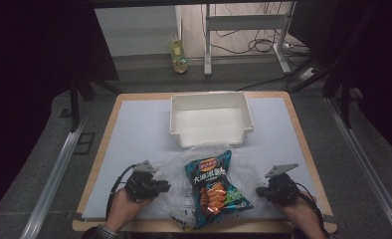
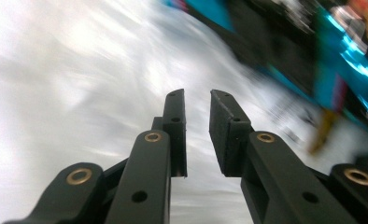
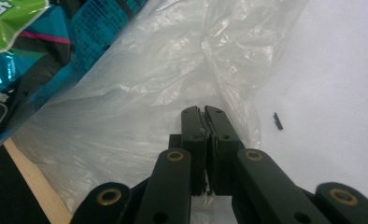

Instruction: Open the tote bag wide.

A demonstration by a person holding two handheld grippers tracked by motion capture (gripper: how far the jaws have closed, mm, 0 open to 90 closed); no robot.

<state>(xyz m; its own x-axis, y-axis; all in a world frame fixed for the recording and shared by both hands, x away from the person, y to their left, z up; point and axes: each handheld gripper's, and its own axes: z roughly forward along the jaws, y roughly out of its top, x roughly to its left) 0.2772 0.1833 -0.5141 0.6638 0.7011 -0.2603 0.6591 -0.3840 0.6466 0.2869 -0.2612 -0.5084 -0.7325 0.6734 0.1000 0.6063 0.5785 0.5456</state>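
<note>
From above I see a counter (image 1: 134, 129) covered with a pale sheet. At its far side sits an open white tray (image 1: 210, 118). Near the front edge lies a clear plastic bag (image 1: 176, 174), crumpled and spread flat, with a teal and black chip packet (image 1: 215, 186) lying on top of it, tilted a little.

My left tool (image 1: 163, 187) sits just beside the bag's left edge. In the left gripper view, which is blurred, its jaws stand slightly apart with nothing between them, and the packet (image 2: 341, 60) shows at upper right.

My right tool (image 1: 260, 191) is at the bag's right side. In the right gripper view its jaws are pressed together on a fold of the bag's (image 3: 163, 84) thin film.
</note>
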